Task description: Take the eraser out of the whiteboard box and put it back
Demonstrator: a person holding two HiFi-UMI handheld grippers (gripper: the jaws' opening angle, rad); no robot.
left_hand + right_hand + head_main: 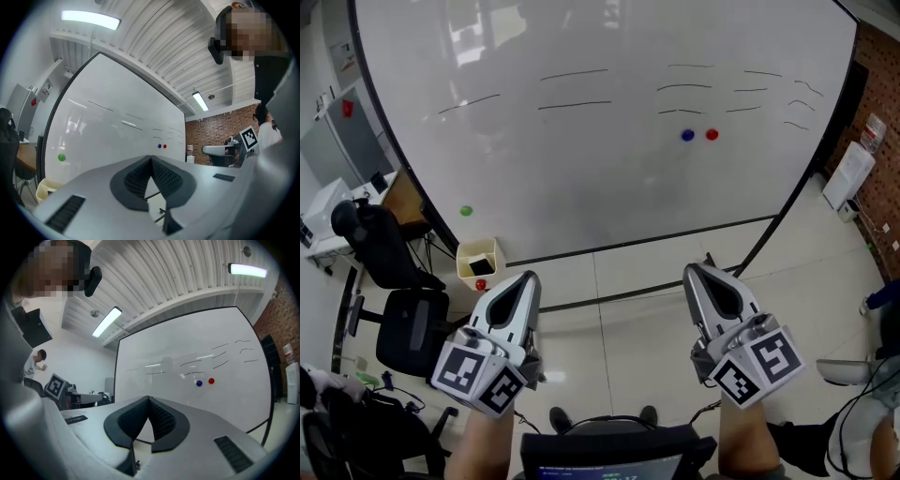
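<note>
A big whiteboard (pixel 600 141) with a few pen strokes stands ahead of me. At its lower left corner hangs a cream box (pixel 479 260) with a small red thing (pixel 481 284) in it; I cannot make out the eraser. The box (pixel 43 188) also shows low in the left gripper view. My left gripper (pixel 531 277) is shut with nothing in it, just right of the box and short of the board. My right gripper (pixel 688 272) is shut and empty too, pointing at the board's lower middle. The shut jaw tips show in the left gripper (pixel 151 159) and right gripper (pixel 149 398) views.
A green magnet (pixel 466 211), a blue magnet (pixel 687 135) and a red magnet (pixel 712 134) stick to the board. Black office chairs (pixel 394 291) and a desk crowd the left. The board's floor rail (pixel 619 296) runs ahead. A brick wall (pixel 874 103) and a white appliance (pixel 847 174) stand at right.
</note>
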